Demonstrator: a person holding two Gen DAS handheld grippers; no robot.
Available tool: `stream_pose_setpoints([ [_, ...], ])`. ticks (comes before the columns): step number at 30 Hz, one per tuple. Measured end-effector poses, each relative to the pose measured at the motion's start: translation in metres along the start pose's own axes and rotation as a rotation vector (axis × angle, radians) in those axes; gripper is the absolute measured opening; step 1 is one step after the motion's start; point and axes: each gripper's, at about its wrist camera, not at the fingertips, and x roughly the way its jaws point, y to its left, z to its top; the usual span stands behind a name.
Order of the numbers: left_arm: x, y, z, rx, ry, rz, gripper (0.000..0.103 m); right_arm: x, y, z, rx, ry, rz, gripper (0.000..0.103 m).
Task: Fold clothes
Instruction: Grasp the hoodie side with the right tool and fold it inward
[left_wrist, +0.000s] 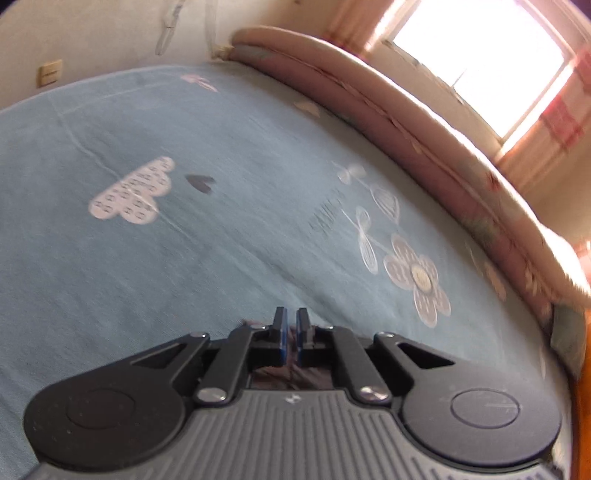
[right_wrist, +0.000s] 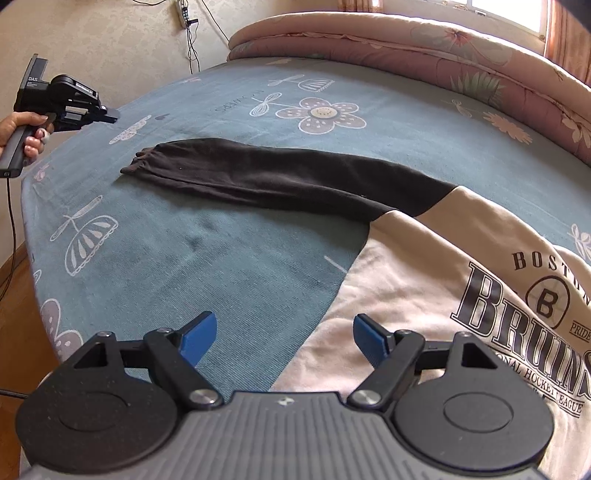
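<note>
Sweatshirt (right_wrist: 424, 288) lies spread on the bed (right_wrist: 221, 266), its cream body with the Boston Bruins print toward the near right corner and one black sleeve (right_wrist: 280, 177) stretched straight out across the blue flowered bedspread, cuff toward the bed's left edge. The right gripper (right_wrist: 284, 339) hovers above the body's near hem edge with its blue-padded fingers (right_wrist: 199, 338) wide apart and nothing between them. The left gripper (right_wrist: 107, 116), held in a hand (right_wrist: 26, 131) beyond the bed's left edge, points in just past the cuff without touching it; in its own wrist view the left gripper (left_wrist: 291, 332) has its fingers drawn nearly together with a slim gap, and some dark brownish thing shows behind them, but I cannot tell whether anything is pinched. A rolled pink quilt (right_wrist: 406, 48) runs along the far edge. With the sleeve laid out flat, the scene fits either a garment just smoothed for folding or one opened out again. Folding the sleeve well would call for pinching the cuff through both layers, lifting only enough to clear the bedspread, and carrying it in over the cream body so the crease falls at the shoulder seam, while the other gripper pins the body against dragging.
</note>
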Motion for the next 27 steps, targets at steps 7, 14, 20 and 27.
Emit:
stream_pose_setpoints([
  [7,0.032,-0.062,-0.019,0.211,0.069,-0.026,0.017,0.030,-0.029,0.039,0.040,-0.060,0.014,0.089],
  [14,0.068,-0.074,-0.037,0.295,0.088,0.026,0.036,0.106,-0.047,0.068,0.070,-0.039,-0.030,0.089],
  [20,0.039,-0.053,-0.062,0.302,0.116,0.016,0.038,0.097,-0.047,0.033,0.160,0.022,0.078,0.103],
  [27,0.022,-0.094,-0.047,0.361,0.108,-0.034,0.045,0.049,-0.071,0.038,0.155,0.018,0.073,0.100],
])
